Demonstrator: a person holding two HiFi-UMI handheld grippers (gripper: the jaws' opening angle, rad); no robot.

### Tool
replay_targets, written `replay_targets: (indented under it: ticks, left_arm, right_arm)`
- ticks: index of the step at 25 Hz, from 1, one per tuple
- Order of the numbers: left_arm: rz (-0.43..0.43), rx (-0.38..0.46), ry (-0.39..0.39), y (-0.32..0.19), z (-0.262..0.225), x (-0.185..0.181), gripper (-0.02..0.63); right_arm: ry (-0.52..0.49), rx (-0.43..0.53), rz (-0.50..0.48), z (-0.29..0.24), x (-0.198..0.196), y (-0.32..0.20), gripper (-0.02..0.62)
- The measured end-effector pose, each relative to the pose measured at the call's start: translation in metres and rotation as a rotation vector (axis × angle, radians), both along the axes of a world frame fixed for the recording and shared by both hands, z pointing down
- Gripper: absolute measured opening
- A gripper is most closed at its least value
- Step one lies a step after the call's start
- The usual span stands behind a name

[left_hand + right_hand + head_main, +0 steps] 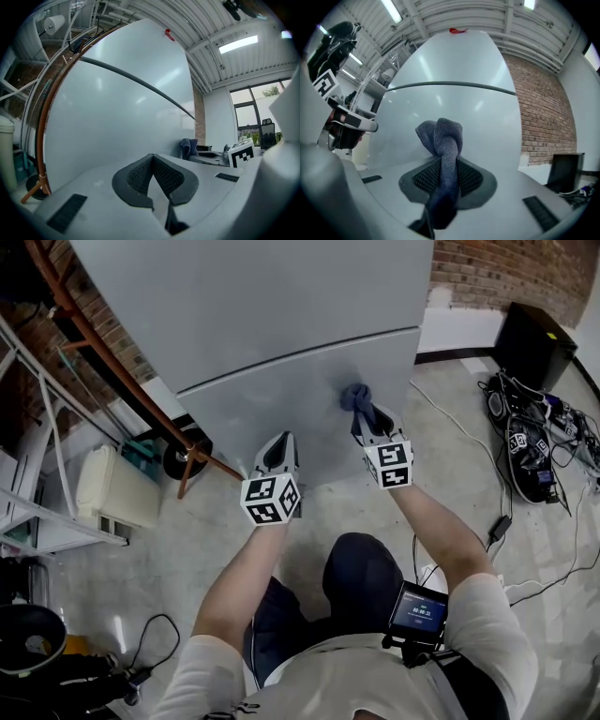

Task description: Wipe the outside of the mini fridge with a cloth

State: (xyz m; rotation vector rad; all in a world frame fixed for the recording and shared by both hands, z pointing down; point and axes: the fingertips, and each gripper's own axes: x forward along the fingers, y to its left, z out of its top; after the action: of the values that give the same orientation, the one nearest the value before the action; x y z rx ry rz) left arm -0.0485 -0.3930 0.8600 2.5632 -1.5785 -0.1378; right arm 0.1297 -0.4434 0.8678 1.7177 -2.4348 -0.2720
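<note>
The grey fridge (281, 315) fills the far middle of the head view, with a dark seam dividing its upper door from its lower one. It stands on a pale concrete floor (375, 512), and a brick wall (497, 273) runs behind it on the far right. The person leans toward the fridge with both forearms stretched out, a small screen (419, 610) clipped at the chest.

A copper-coloured tube (112, 362) slants down past the fridge's left side to the floor, and a white canister (112, 488) sits left of it. A black box (534, 343) stands by the wall on the far right, with a tangle of cables (534, 446) on the floor near it.

The left gripper (277, 448) points at the lower door toward its left side. Its jaws are pressed together with nothing between them, and whether the tips touch the door cannot be told.

The right gripper (367, 420) is clamped on a blue-grey cloth (354, 396). A strip of the cloth runs down between the jaws, and a bunched end sticks out past the tips. That end lies against the lower door, below the seam and toward the door's right edge.

In the gripper views a small red thing (458, 31) shows at the fridge's top edge.
</note>
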Motion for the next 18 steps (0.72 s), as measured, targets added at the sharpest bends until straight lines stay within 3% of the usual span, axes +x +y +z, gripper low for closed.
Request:
replay_targets:
  ticks: [18]
  left_arm:
    - [-0.246, -0.068, -0.029, 0.054, 0.046, -0.181, 0.003]
  right_arm:
    - [0.076, -0.048, -0.398, 0.048, -0.254, 0.060, 0.083]
